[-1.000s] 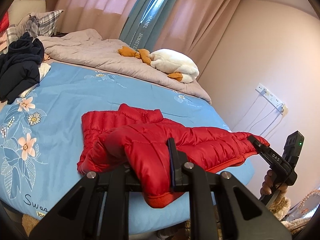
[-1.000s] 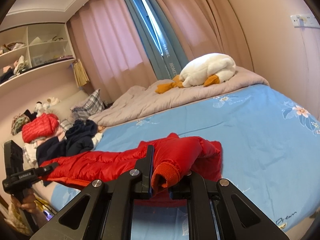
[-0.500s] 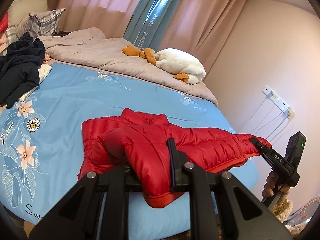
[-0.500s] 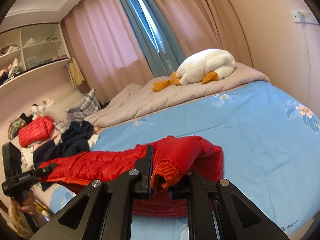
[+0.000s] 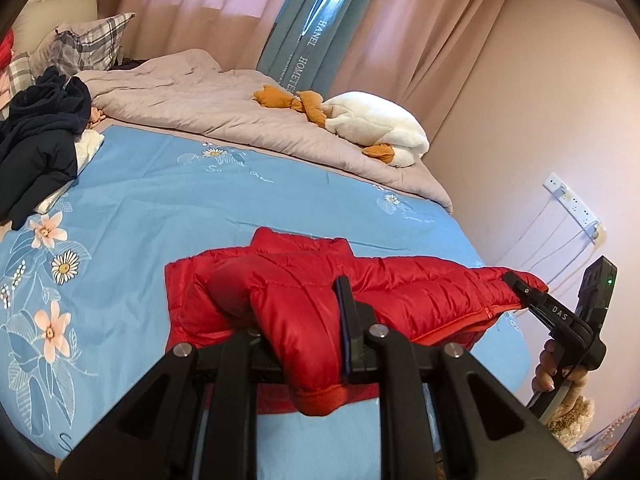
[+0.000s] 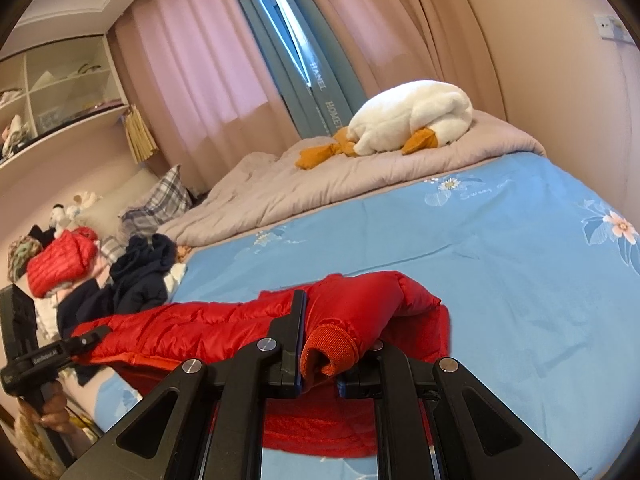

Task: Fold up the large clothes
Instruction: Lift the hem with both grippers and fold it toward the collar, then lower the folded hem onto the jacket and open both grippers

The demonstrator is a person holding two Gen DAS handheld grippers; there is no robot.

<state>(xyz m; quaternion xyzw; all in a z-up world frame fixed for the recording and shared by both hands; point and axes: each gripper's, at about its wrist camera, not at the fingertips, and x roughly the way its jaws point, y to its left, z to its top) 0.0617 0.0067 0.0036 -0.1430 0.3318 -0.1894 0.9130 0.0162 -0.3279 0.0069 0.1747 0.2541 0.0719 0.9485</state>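
Bed [image 5: 168, 200]: blue floral cover, grey quilt [image 5: 224, 116] beyond.
Red jacket [image 5: 400, 292]: lies near the bed's front edge.
Left tool [image 5: 304, 320]: clamped on a sleeve.
Right tool [image 6: 320, 344]: clamped on a ribbed cuff.
Around: dark clothes [image 5: 36, 140], plush goose [image 5: 372, 128].

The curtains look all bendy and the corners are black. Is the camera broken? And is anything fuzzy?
Not broken. Left wrist view: the fisheye lens bows the pink curtains and leaves dark corners; daylight glows through them, and the red puffy jacket looks sharp. Right wrist view: the same curving on the blue flowered bedsheet, with the shelves at the far left squeezed and softer.
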